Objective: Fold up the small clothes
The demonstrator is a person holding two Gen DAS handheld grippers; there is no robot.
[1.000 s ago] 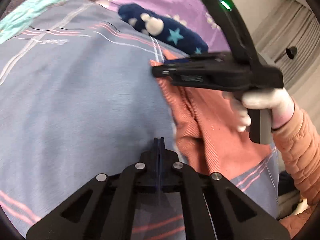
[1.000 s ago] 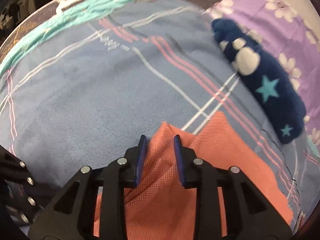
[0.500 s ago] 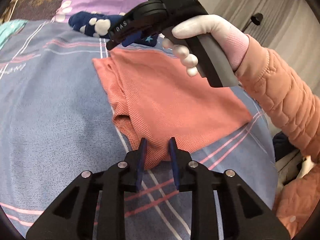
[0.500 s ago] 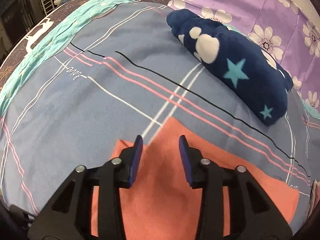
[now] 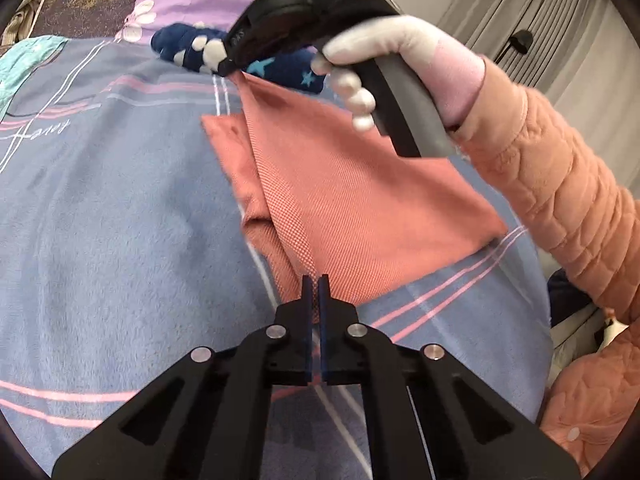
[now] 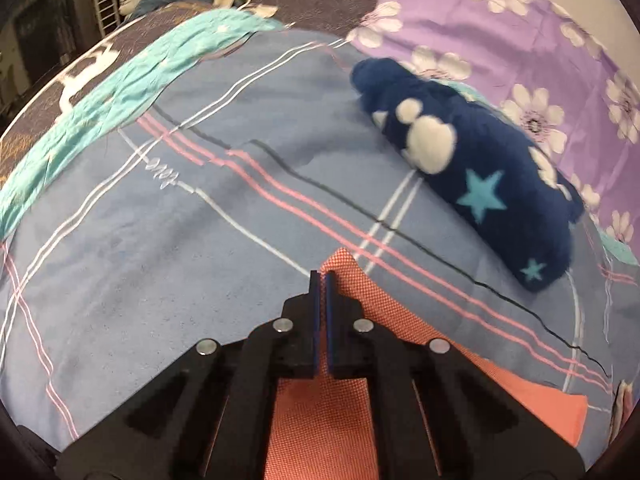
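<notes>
A salmon-orange garment (image 5: 344, 200) lies on the blue striped blanket (image 5: 100, 220). My left gripper (image 5: 315, 280) is shut on its near hem. My right gripper (image 5: 225, 69), held by a white-gloved hand (image 5: 384, 52), is shut on the garment's far corner and has drawn it up into a taut ridge. In the right wrist view the right gripper (image 6: 319, 276) pinches that corner, and the garment (image 6: 320, 420) spreads below and behind the fingers. The fabric under the right gripper's body is hidden.
A dark blue plush piece with stars and paw prints (image 6: 472, 184) lies just beyond the garment, in front of purple floral bedding (image 6: 520, 40). A teal cloth (image 6: 120, 92) borders the blanket's far left. An orange quilted sleeve (image 5: 560, 208) crosses the right side.
Both grippers stood open over the garment's edges half a second ago and have closed on them. The right gripper has raised the far corner, pulling the cloth into a ridge.
</notes>
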